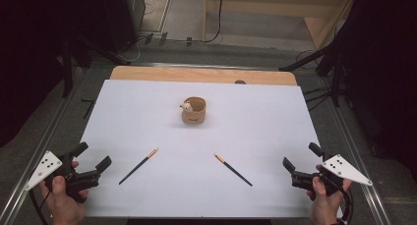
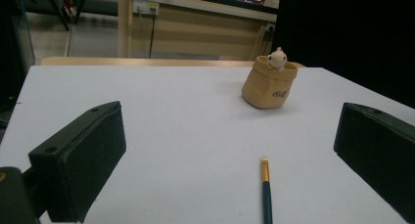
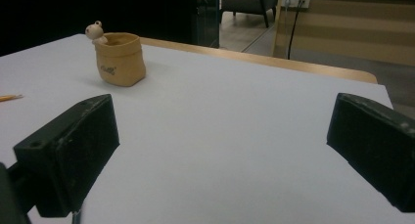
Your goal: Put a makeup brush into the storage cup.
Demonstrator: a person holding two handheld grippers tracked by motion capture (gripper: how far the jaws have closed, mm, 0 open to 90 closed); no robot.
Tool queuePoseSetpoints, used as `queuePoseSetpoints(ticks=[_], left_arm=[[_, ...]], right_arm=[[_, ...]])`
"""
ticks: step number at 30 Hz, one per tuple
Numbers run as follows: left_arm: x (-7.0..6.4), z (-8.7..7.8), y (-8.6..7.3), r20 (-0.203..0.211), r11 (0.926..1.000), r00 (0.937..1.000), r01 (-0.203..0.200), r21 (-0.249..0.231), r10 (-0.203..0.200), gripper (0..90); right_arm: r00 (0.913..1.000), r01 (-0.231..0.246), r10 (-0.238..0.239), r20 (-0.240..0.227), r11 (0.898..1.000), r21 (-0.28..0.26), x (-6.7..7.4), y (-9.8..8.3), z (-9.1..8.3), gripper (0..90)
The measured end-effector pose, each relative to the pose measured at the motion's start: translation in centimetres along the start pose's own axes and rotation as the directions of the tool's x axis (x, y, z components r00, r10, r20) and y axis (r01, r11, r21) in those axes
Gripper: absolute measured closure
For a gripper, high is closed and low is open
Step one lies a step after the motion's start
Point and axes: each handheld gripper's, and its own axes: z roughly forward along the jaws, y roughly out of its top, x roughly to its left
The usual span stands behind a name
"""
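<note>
High view: I'm holding the left gripper (image 1: 93, 156) and right gripper (image 1: 301, 156) at the near corners of the white table (image 1: 147, 102), both jaws spread wide, gripping nothing. Two dark pencils are lying between them, the left pencil (image 1: 138, 166) and right pencil (image 1: 233, 169), well apart. A tan pouch-shaped holder (image 1: 193, 111) is sitting upright beyond, path clear.

Left gripper view: the left pencil's (image 2: 265, 190) tip is lying between the jaws, untouched; the holder (image 2: 269, 82) is standing ahead.

Right gripper view: the holder (image 3: 119, 57) is sitting far left, bare table between the jaws.
</note>
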Motion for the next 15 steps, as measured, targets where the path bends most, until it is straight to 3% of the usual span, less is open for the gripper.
queuePoseSetpoints(ticks=[15], left_arm=[[-0.17,-0.18,0.03,0.0,1.0,1.0,-0.001,-0.006,0.001,0.0]], right_arm=[[0.9996,0.019,-0.019,-0.023,1.0,0.009,0.2,0.55,0.82,0.0]])
